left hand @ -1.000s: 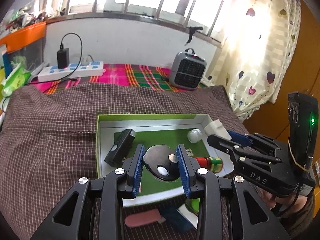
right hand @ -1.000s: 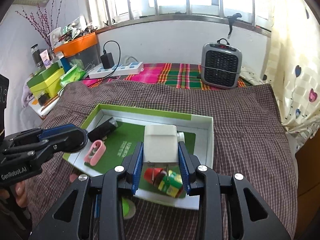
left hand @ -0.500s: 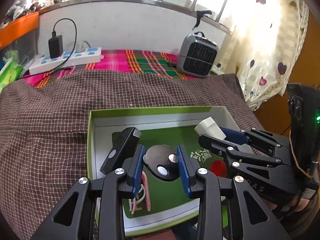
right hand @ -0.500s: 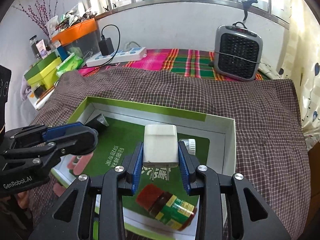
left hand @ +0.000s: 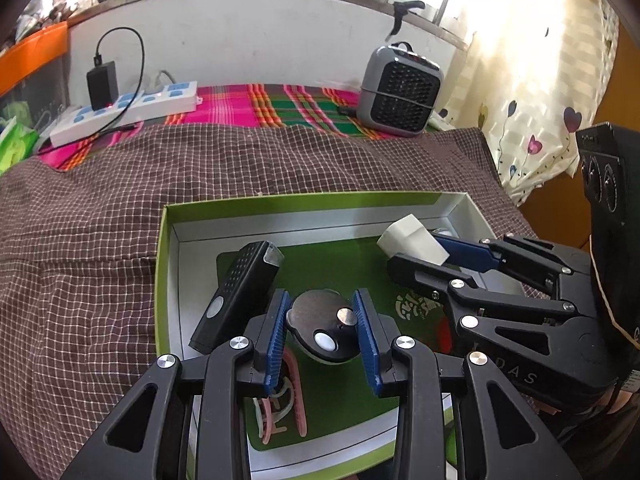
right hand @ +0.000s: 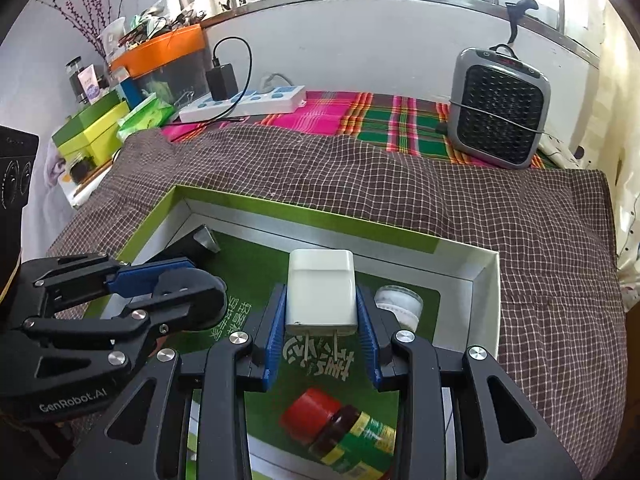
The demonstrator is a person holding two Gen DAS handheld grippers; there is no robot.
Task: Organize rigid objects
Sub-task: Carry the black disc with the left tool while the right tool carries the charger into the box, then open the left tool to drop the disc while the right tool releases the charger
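Note:
A green-rimmed white box (left hand: pixel 280 205) with a green floor lies on the checked cloth. My left gripper (left hand: pixel 322 326) is shut on a round black disc-shaped device (left hand: pixel 320 326) and holds it over the box. My right gripper (right hand: pixel 320 320) is shut on a white plug adapter (right hand: pixel 321 292), also seen in the left wrist view (left hand: pixel 414 238), over the box's right half (right hand: pixel 486 276). In the box lie a black torch (left hand: pixel 236 288), a pink hair clip (left hand: pixel 286 404), a small white jar (right hand: pixel 400 304) and a red-capped bottle (right hand: pixel 340 426).
A grey fan heater (right hand: pixel 498 114) stands at the back right. A white power strip (right hand: pixel 244 102) with a black charger lies at the back left. Green boxes and clutter (right hand: pixel 92 124) sit at the far left. A curtain (left hand: pixel 532 80) hangs at the right.
Both grippers have moved forward over the box with their objects still held. The box now fills more of each view and its far wall is closer.

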